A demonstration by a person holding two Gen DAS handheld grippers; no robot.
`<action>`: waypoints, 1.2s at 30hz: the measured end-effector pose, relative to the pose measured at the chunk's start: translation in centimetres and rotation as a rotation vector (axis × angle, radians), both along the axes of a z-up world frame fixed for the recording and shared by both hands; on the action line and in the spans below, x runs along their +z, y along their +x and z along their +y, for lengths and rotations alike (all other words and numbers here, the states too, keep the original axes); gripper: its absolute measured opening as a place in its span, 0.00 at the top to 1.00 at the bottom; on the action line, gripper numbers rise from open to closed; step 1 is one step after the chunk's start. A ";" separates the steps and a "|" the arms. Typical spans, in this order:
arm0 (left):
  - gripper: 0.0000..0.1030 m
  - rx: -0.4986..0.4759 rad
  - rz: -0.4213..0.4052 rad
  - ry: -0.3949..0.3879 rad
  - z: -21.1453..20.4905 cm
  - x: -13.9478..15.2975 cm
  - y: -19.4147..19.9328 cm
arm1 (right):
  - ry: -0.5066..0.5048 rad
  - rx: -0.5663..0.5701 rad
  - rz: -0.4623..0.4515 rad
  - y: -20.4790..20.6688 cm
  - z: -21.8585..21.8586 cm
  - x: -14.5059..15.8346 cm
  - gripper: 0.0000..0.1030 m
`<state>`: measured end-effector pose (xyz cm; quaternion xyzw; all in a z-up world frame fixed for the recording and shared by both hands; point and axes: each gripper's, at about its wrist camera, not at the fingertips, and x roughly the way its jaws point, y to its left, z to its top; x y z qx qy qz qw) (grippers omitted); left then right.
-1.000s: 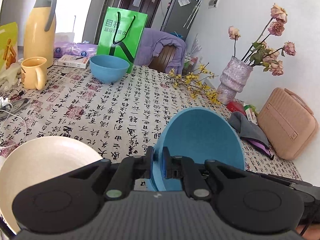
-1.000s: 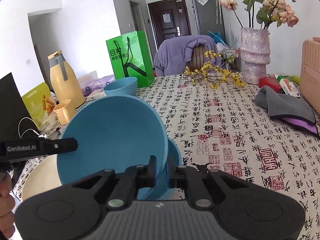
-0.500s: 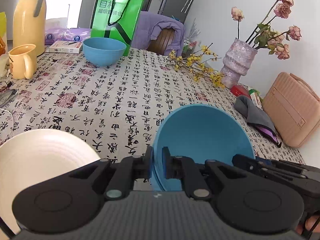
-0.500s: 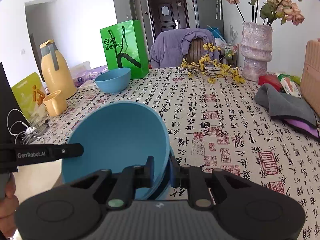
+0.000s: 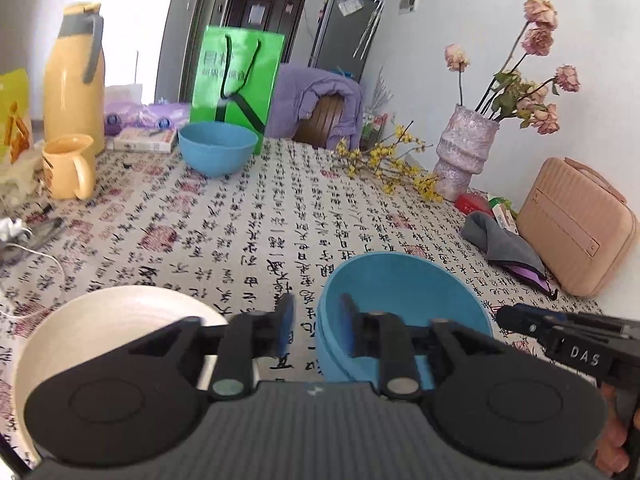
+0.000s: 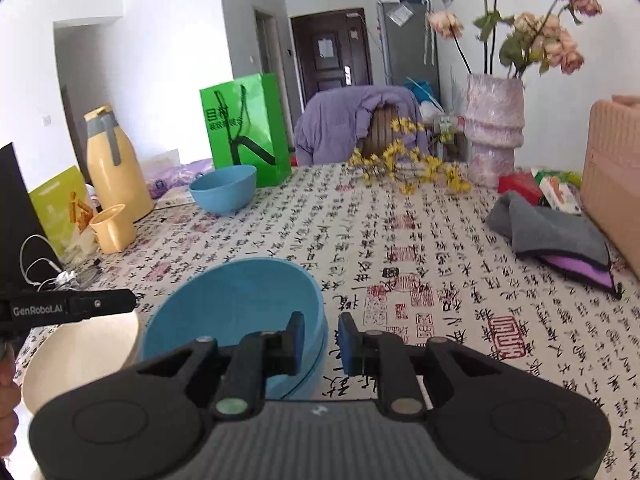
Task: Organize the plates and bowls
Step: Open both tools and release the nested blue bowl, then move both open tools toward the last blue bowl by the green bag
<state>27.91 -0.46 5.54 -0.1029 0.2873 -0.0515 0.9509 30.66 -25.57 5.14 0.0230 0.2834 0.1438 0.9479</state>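
Two blue bowls sit nested upright on the tablecloth, in the left wrist view (image 5: 404,300) and the right wrist view (image 6: 240,300). My left gripper (image 5: 316,330) is open, its fingers either side of the stack's left rim. My right gripper (image 6: 322,340) is open astride the stack's right rim. A cream plate (image 5: 104,320) lies to the left of the stack; it also shows in the right wrist view (image 6: 76,356). A third blue bowl (image 5: 218,152) stands far back by the green bag, also in the right wrist view (image 6: 223,194).
A yellow mug (image 5: 70,166) and yellow thermos (image 5: 74,76) stand at the left, with cables (image 5: 24,236) near them. A green bag (image 5: 236,80), vase of flowers (image 5: 466,152), grey cloth (image 5: 500,244) and pink case (image 5: 576,224) line the back and right.
Both grippers have opened and let go of their blue bowls. The tilted bowls have settled level, one nested in the other, on the table.
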 end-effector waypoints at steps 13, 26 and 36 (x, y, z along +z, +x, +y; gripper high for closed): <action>0.02 0.198 -0.119 0.189 2.4 -1.8 -15.4 | -0.028 0.207 -0.157 -12.3 3.5 -1.3 0.45; 0.01 0.243 -0.132 0.164 5.4 -1.6 -16.5 | -0.005 0.278 -0.206 -15.2 6.6 -1.9 0.27; 0.00 0.161 -0.115 0.143 8.6 -0.1 -10.4 | 0.062 0.233 -0.171 -9.3 8.6 0.2 0.27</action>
